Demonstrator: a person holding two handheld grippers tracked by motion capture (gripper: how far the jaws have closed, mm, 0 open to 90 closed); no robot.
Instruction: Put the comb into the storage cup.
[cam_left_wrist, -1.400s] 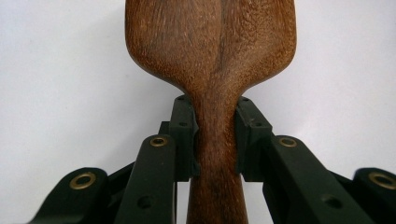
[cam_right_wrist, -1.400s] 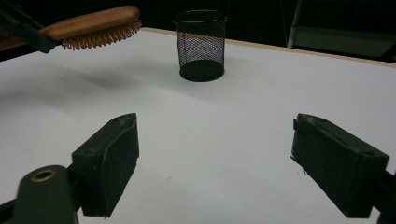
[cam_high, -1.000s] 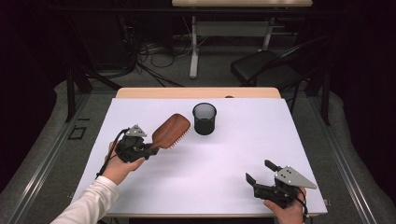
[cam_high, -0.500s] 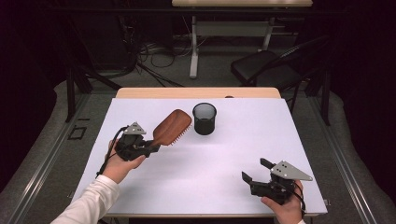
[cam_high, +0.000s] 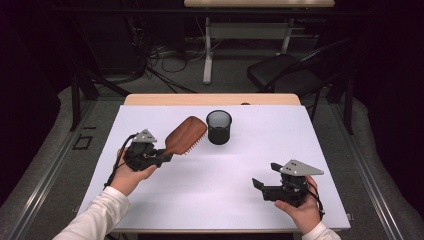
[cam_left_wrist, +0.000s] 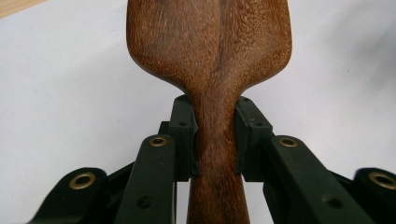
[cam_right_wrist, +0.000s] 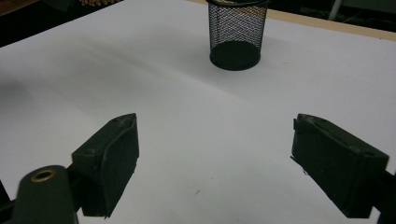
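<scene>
While the left hand-held gripper (cam_high: 162, 158) sits over the left half of the white tabletop (cam_high: 235, 170), its jaws are clamped on the narrow neck of a wooden hairbrush (cam_high: 186, 135). Seen in the left gripper view, both pads (cam_left_wrist: 183, 135) press against the sides of the handle, and the broad head of the hairbrush (cam_left_wrist: 210, 37) extends beyond them. From the high view, the brush is carried above the surface, head angled toward a black mesh cup (cam_high: 219, 127), bristles facing down and to the right. That cup stands upright near the far edge, just beside the brush head but apart from it. At the near right, the right hand-held gripper (cam_high: 258, 184) has its jaws spread wide with nothing between them, directed toward the mesh cup (cam_right_wrist: 238, 32).
</scene>
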